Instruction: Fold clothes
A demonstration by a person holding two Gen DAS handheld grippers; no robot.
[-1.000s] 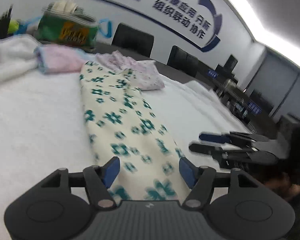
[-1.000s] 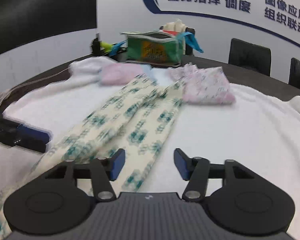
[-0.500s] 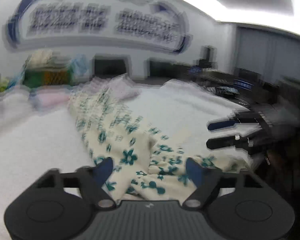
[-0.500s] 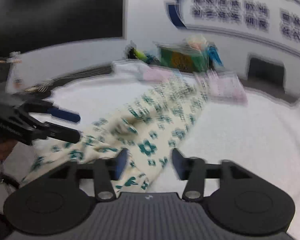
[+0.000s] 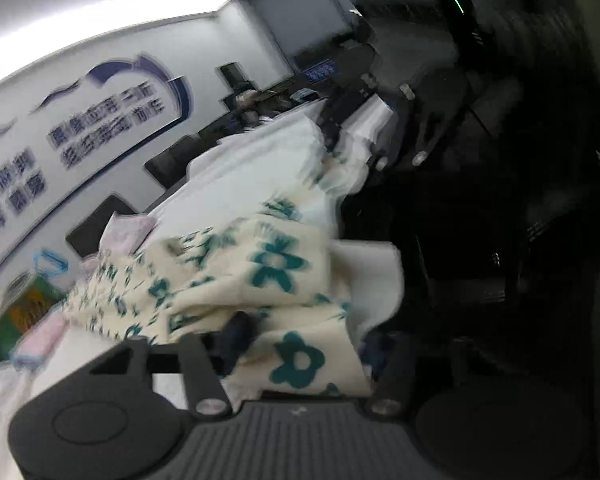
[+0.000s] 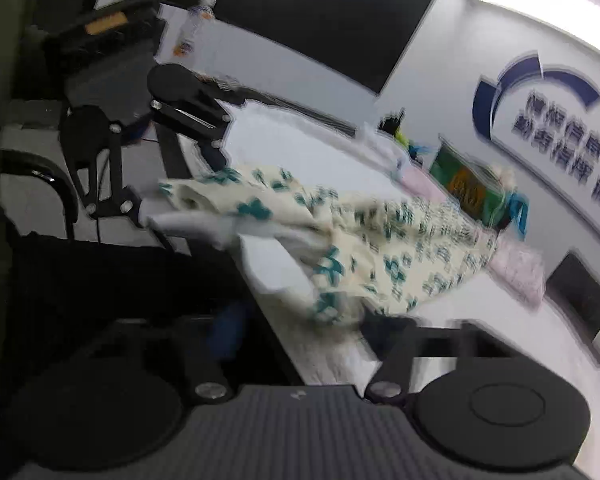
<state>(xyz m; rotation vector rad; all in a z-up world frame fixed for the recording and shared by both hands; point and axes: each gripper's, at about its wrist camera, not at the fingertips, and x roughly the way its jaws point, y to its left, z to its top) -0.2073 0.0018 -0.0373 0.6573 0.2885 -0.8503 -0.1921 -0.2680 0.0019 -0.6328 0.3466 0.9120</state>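
Between both pairs of just-closing fingers, left (image 5: 306, 354) and right (image 6: 300, 330), the floral garment (image 5: 268, 264) is pinched.

An office meeting room. A white wall carries a large blue logo (image 6: 536, 76) with Chinese lettering (image 5: 104, 128), a big dark screen (image 6: 284, 16) hangs beside it, and black chairs (image 5: 100, 228) line a long table (image 5: 252, 164) covered in white cloth.

wall sign (image 5: 100, 132): large blue Chinese characters, too blurred to read | green bag (image 6: 476, 192): orange print, unreadable | bottle (image 6: 190, 28): orange label, unreadable
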